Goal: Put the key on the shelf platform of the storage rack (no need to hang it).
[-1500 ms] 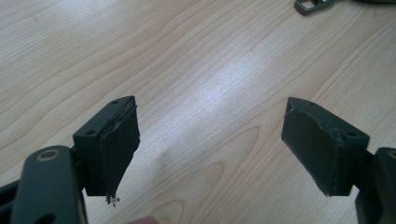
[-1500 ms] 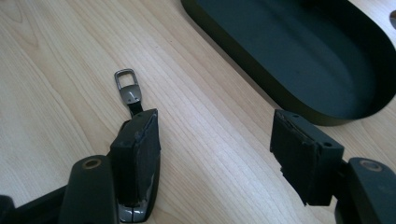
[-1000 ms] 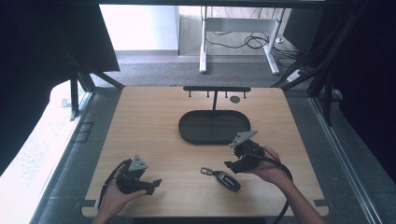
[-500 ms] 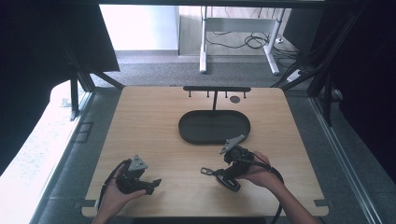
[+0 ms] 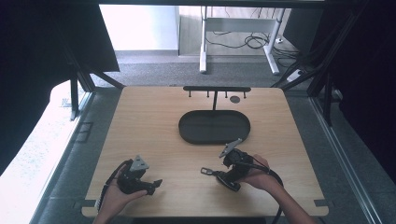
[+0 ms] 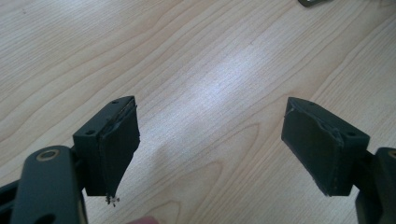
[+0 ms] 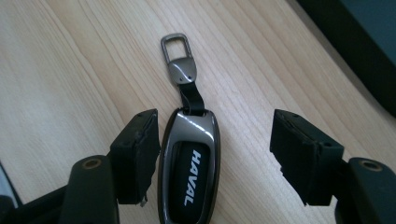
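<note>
Here we count two grippers, one key fob, one tray and one rack on the wooden table (image 5: 154, 121).

The right gripper (image 7: 215, 154) is low over the key fob (image 7: 189, 168), which lies flat on the table near the front edge, in front of the oval black tray (image 5: 214, 127) and apart from it. In the right gripper view the fob sits between the two black jaws: the left one is just beside its edge (we cannot tell if it touches), and the right one stands clearly apart from it. These jaws have just been opening, so they stand about half open and the fob is between them but not clamped. We read the word HAVAL on the fob, and its one metal clip (image 7: 177, 51) points away from the gripper.

The left gripper (image 6: 212, 149) rests at the front left of the table, well apart from the fob. Its two jaws are wide open, with nothing between them except bare wood.

Behind the tray stands one black rack (image 5: 216, 88) with four small pegs under its bar.
</note>
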